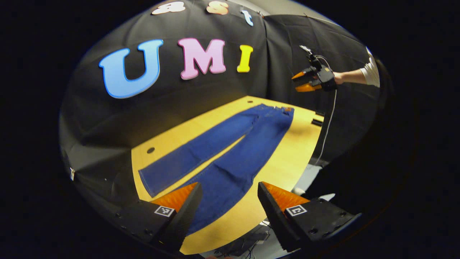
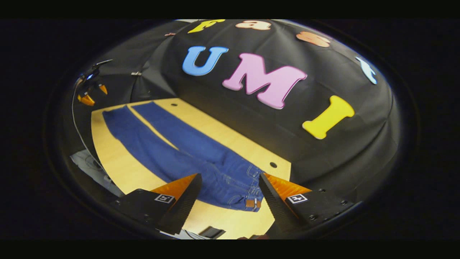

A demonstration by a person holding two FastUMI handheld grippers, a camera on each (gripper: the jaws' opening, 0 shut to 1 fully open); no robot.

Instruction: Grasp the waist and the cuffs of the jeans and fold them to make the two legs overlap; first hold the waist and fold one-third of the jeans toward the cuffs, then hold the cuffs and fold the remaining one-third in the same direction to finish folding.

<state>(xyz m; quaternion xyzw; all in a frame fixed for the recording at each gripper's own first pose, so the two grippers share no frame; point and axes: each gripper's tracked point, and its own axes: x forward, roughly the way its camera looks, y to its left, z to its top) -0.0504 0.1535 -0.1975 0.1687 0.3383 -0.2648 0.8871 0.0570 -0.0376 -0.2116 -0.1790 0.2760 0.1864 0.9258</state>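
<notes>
Jeans lie flat and unfolded on the wooden desk, legs slightly apart (waist at one end, cuffs at the other). The left hand-held gripper hovers above the cuffs, fingers spread wide and empty; the right hand-held gripper hovers above the waist, equally wide

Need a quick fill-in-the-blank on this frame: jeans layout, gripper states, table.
1. The jeans lie flat with their two legs ____, not overlapping.
2. The left gripper hangs over the ____ end of the jeans.
3. The right gripper, over the waist, has its jaws ____.
4. The jeans rest on a ____ table.

Missing words: spread apart; cuff; open; wooden
</notes>
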